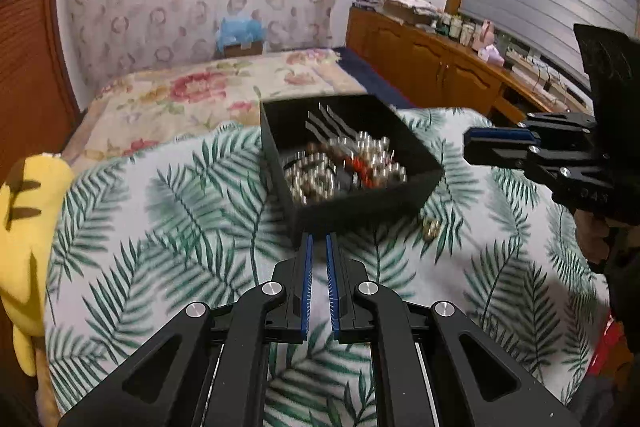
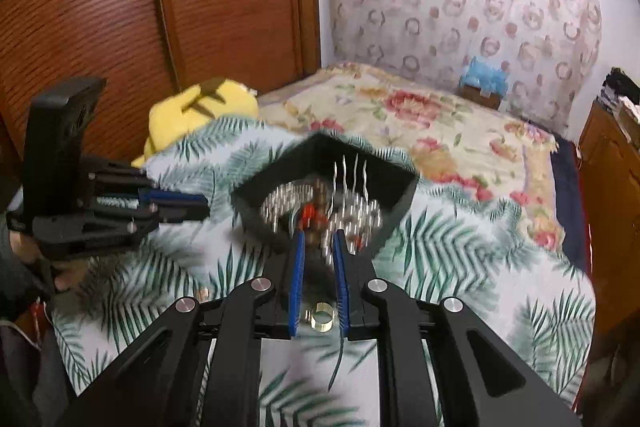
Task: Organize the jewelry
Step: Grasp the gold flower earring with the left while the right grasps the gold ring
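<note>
Two grippers are flanking the black box (image 1: 352, 163): we are holding the left gripper (image 1: 319, 241) just short of its near wall, jaws narrowly parted on nothing, and the right gripper (image 2: 319, 239) at its near corner, slightly spread. Beaded jewelry (image 1: 348, 169) is lying inside; a gold ring (image 2: 322, 315) is sitting outside on the leaf-print cloth (image 1: 160, 227).

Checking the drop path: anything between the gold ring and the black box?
Nothing visible. The gold ring lies on the leaf-print cover, apparently loose between the right gripper fingers. Only bare cover separates it from the black box; its near wall must be cleared. The left gripper stays aside.
</note>
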`<state>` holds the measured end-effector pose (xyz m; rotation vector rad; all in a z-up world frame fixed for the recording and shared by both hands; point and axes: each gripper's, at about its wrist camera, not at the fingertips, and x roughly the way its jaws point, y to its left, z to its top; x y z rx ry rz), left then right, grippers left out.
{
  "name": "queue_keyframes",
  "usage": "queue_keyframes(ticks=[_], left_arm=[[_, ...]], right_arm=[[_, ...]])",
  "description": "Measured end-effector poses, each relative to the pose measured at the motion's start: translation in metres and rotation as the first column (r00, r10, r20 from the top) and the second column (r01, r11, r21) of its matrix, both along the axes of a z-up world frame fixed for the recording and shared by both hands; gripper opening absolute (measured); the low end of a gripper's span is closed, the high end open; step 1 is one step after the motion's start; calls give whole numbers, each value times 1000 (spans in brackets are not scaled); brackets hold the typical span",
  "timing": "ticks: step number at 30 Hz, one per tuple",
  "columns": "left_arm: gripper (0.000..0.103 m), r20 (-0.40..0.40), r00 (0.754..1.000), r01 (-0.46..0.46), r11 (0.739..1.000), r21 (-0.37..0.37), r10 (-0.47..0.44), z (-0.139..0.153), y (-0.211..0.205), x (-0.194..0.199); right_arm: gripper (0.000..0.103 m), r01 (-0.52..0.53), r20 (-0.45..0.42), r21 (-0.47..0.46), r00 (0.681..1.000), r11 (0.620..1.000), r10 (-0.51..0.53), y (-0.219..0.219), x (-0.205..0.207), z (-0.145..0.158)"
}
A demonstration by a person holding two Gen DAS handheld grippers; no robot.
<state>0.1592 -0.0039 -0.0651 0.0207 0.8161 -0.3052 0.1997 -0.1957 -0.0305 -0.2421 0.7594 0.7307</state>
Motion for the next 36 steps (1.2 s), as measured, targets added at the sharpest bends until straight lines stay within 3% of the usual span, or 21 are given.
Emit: queue_keyframes(ticks=[4, 8, 10, 12, 25, 29, 36], left_arm=[[7, -36, 999, -2, 1000, -6, 2, -14, 0, -3], [20, -46, 999, 3, 1000, -1, -4, -19, -2, -5], [20, -48, 999, 9, 1000, 5, -9, -20, -4, -5], [22, -50, 999, 15, 1000, 14, -14, -22, -7, -6], [26, -74, 996, 45, 999, 21, -43, -28, -19, -17], [27, -79, 996, 52, 998, 23, -50, -29, -22, -22], [31, -87, 994, 61, 998, 23, -59, -31, -25, -26]], right_arm=[[16, 14, -58, -14, 998, 1000, -15, -3, -3, -24], [17, 11, -93, -24, 996, 1000, -13, 0, -2, -40], [30, 7, -94, -42, 995, 999, -11, 5, -2, -47], [34, 4, -97, -54, 995, 999, -9, 9, -2, -51], [34, 20, -87, -150, 996, 988, -34, 22, 1, -72], [28, 29, -72, -156, 997, 987, -41, 22, 0, -74], [27, 29, -81, -135, 996, 990, -40, 15, -3, -72]])
